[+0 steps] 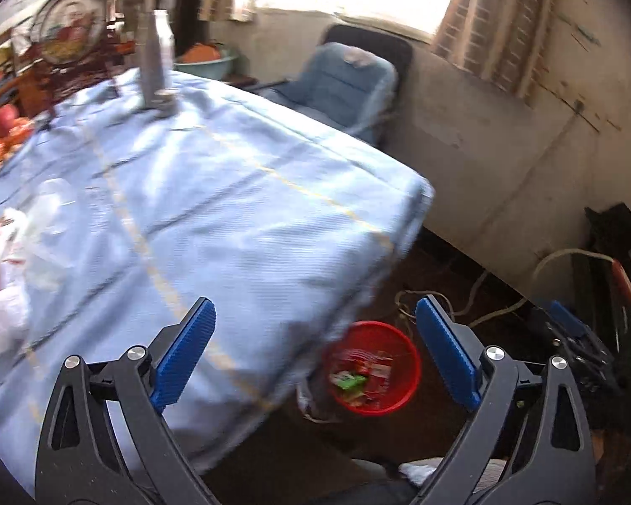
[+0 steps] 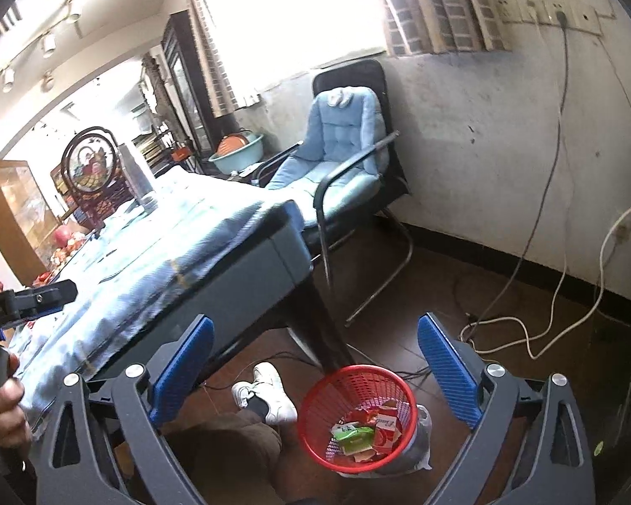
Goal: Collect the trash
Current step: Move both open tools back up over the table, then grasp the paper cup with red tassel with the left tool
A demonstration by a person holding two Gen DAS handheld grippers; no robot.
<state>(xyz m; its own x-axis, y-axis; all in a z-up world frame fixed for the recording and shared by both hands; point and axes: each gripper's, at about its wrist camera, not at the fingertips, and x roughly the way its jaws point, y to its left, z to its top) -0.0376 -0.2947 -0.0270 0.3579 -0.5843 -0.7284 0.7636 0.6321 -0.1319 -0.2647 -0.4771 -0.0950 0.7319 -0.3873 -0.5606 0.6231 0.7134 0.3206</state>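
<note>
A red mesh trash basket [image 2: 357, 416] stands on the dark floor by the table corner, holding red and green wrappers [image 2: 368, 429]. My right gripper [image 2: 315, 357] is open and empty above and in front of it. The basket also shows in the left wrist view [image 1: 374, 368], between the blue pads of my left gripper [image 1: 315, 336], which is open and empty over the table's near corner. White crumpled plastic trash [image 1: 8, 277] with a red piece lies at the table's left edge, beside a clear plastic cup [image 1: 54, 202]. My left gripper appears at the left of the right wrist view [image 2: 59, 292].
The table has a light blue cloth [image 1: 214, 193]. A grey bottle [image 1: 153, 63] stands at its far end. A blue cushioned chair [image 2: 340, 155] stands beyond the table by the wall. Cables [image 2: 538, 328] lie on the floor at right. The person's white shoe [image 2: 269, 391] is by the basket.
</note>
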